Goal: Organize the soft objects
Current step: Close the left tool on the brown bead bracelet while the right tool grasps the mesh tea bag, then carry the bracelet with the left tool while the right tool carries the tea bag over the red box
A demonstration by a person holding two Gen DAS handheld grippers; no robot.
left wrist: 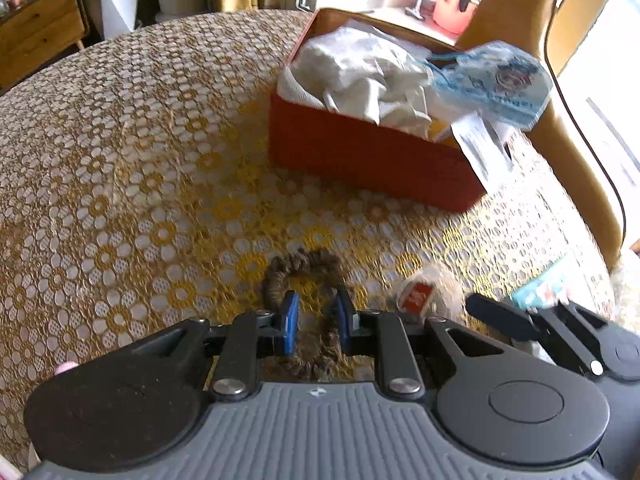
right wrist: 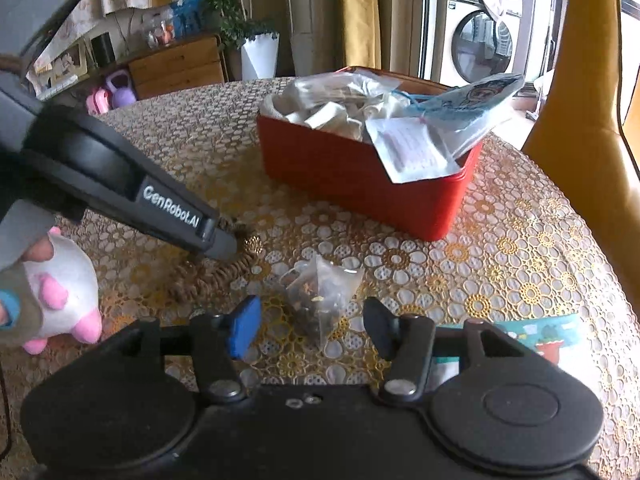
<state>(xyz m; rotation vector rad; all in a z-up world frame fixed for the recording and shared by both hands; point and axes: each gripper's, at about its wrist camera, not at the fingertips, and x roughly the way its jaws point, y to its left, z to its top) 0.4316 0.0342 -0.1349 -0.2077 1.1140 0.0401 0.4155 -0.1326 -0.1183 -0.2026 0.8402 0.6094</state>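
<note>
A brown scrunchie (left wrist: 298, 272) lies on the patterned tablecloth; in the right wrist view it (right wrist: 212, 276) lies under the left gripper's tip. My left gripper (left wrist: 316, 320) is low over it, its blue-padded jaws partly open and straddling the ring's near side. My right gripper (right wrist: 310, 326) is open and empty, with a small clear bag of dried bits (right wrist: 320, 292) between its fingers. The same bag (left wrist: 424, 292) shows in the left wrist view. A red box (left wrist: 372, 160) (right wrist: 360, 176) full of white cloth and plastic packets stands further back.
A white and pink plush toy (right wrist: 64, 296) lies at the left edge of the table. A teal printed packet (right wrist: 548, 336) lies at the right. A yellow chair (right wrist: 588, 120) stands behind the table (left wrist: 120, 140) on the right.
</note>
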